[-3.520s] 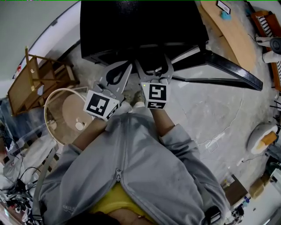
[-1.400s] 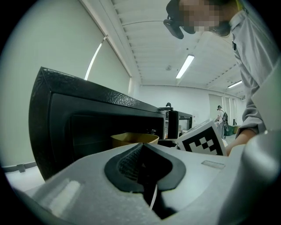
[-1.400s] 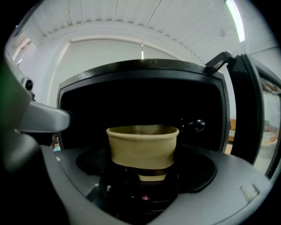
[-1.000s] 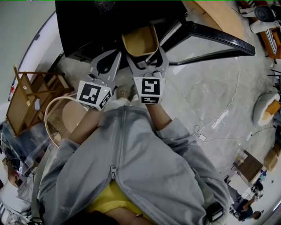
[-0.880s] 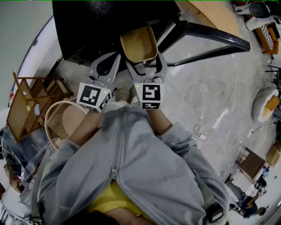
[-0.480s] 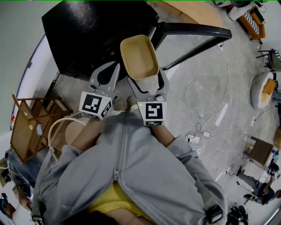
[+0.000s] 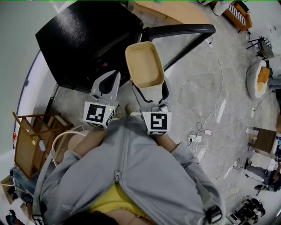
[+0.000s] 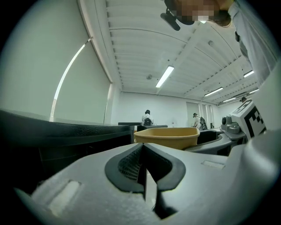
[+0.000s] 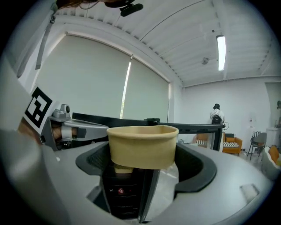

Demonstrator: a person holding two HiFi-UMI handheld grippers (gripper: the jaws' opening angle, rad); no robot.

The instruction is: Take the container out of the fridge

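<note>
An empty tan container (image 7: 145, 65) is out in front of the small black fridge (image 7: 83, 39), whose door (image 7: 184, 33) stands open to the right. My right gripper (image 7: 150, 85) is shut on the container's near end and holds it level above the floor. In the right gripper view the container (image 9: 142, 145) sits between the jaws, with the left gripper (image 9: 66, 125) off to the left. My left gripper (image 7: 109, 75) hangs beside it, shut and empty, its pads pressed together (image 8: 142, 151). From there the container (image 8: 167, 137) shows at right.
A wooden rack (image 7: 33, 140) and a round hoop-rimmed stool (image 7: 66, 140) stand at the left of the floor. Cables and a power strip (image 7: 199, 140) lie on the marble floor at right. A wooden tabletop (image 7: 175, 9) lies beyond the fridge door.
The container has come out of the dark fridge opening, toward me and upward, held in the right gripper. The left gripper stayed shut alongside it.
</note>
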